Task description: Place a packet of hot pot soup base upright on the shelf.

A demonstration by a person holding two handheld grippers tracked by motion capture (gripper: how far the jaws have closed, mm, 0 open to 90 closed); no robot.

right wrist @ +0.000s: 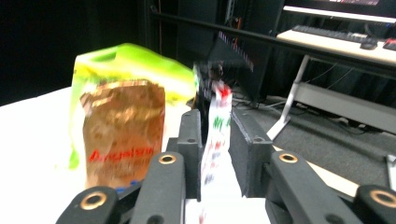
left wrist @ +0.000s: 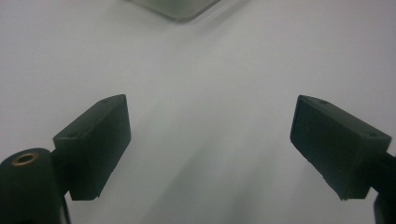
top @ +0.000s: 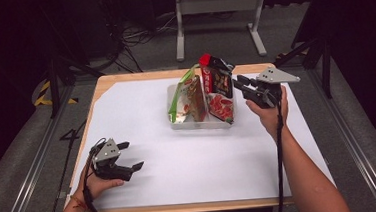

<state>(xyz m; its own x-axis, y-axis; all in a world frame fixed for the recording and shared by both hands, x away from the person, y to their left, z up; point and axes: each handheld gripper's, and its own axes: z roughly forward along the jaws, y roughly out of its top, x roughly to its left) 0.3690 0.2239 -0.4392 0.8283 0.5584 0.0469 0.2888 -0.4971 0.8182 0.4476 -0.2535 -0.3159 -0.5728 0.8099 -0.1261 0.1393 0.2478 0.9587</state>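
- Left gripper point(top: 128, 156) is resting low over the white sheet point(top: 142, 124) at the table's near left corner — jaws spread wide, holding nothing.
- Clear tray point(top: 197, 123) is sitting at the table's far middle, with a green-and-gold snack bag point(top: 188, 98) standing in its left part.
- Red-and-black pouch point(top: 218, 91) is standing in the tray's right part.
- Right gripper point(top: 239, 84) is reaching in from the right — jaws nearly closed, flanking the pouch's edge point(right wrist: 215, 135); firm contact can't be told.
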